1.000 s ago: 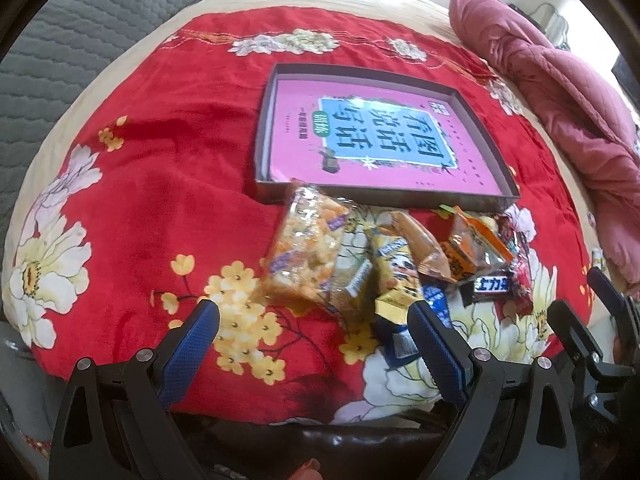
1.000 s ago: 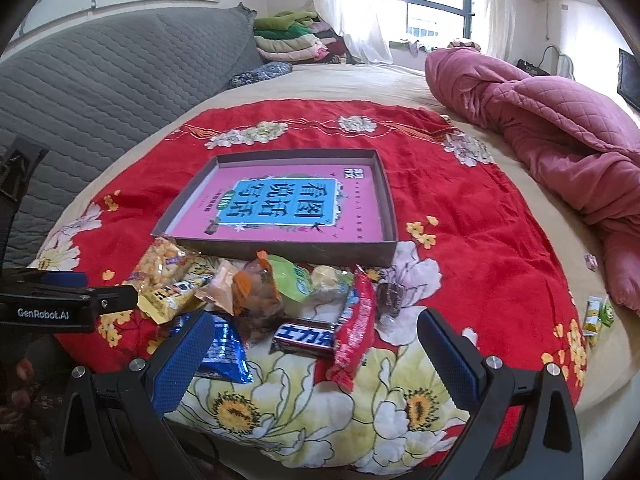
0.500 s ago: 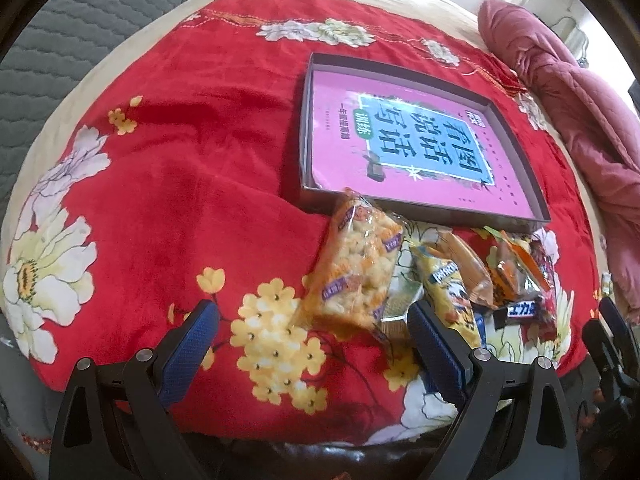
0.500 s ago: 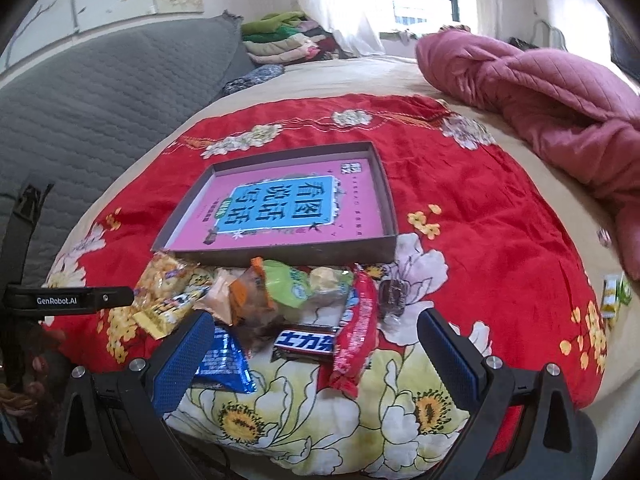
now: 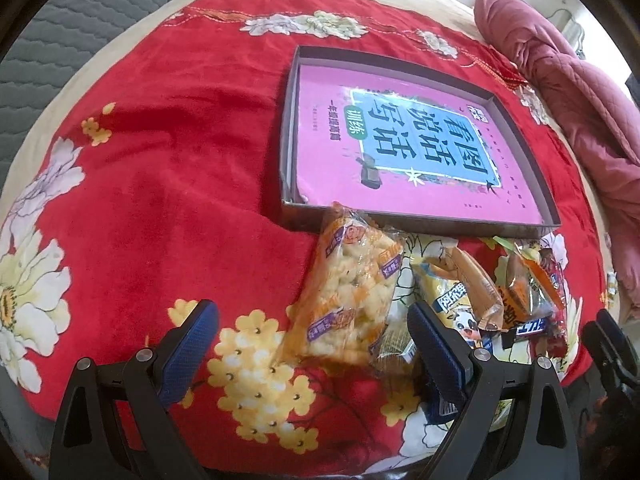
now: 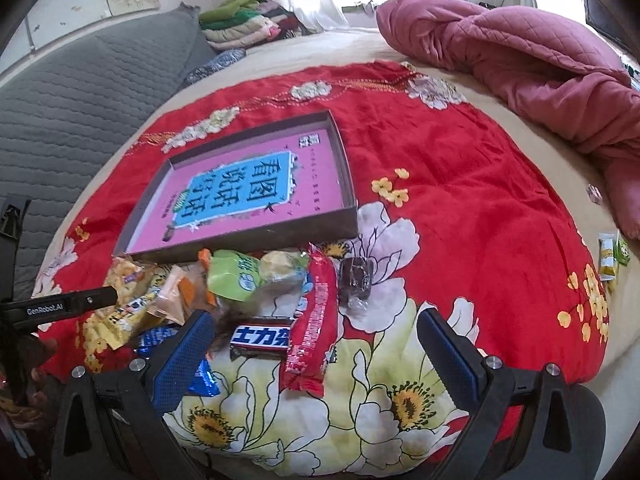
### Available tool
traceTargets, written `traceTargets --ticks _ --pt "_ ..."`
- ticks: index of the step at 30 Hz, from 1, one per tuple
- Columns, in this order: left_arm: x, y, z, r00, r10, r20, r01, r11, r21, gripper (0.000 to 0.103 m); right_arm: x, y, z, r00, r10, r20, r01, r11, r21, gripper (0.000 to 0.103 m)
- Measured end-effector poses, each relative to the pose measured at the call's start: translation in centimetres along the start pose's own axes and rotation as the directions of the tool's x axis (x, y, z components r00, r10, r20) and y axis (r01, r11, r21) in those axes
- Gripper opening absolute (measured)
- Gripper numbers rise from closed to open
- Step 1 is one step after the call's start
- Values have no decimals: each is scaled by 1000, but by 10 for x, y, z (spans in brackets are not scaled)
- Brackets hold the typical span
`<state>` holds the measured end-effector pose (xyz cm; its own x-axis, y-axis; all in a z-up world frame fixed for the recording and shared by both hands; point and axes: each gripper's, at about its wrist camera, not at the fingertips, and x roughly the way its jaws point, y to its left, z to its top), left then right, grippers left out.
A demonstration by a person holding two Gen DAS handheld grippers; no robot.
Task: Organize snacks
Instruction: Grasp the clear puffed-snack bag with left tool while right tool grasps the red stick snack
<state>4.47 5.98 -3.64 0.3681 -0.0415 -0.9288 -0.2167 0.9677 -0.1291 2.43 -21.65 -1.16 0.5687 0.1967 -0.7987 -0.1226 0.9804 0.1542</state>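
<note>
Our left gripper (image 5: 312, 344) has swung left toward the puffed-snack bag (image 5: 348, 300); both it and our right gripper (image 6: 316, 356) gape wide, holding nothing.

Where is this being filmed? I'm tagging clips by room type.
Most likely a bedroom: the snacks lie on a bed under a red floral blanket, beside a rumpled pink quilt, with folded bedding stacked near the window.

Left gripper (image 5: 313, 340) jaws spread above the puffed snack bag (image 5: 348, 294).
</note>
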Motion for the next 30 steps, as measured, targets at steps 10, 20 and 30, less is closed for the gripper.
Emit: traceTargets --ticks 10,20,30 --pt "11 2 3 1000 -14 -9 14 1000 -14 96 29 -2 1 997 8 -74 -7 1000 13 81" --pt "21 0 7 1000 7 -10 -7 1000 -9 96 49 -10 -1 991 75 -114 -67 995 69 53" --pt "28 0 7 994 -104 -22 103 994 -40 59 48 -12 0 983 150 -102 -143 987 79 30"
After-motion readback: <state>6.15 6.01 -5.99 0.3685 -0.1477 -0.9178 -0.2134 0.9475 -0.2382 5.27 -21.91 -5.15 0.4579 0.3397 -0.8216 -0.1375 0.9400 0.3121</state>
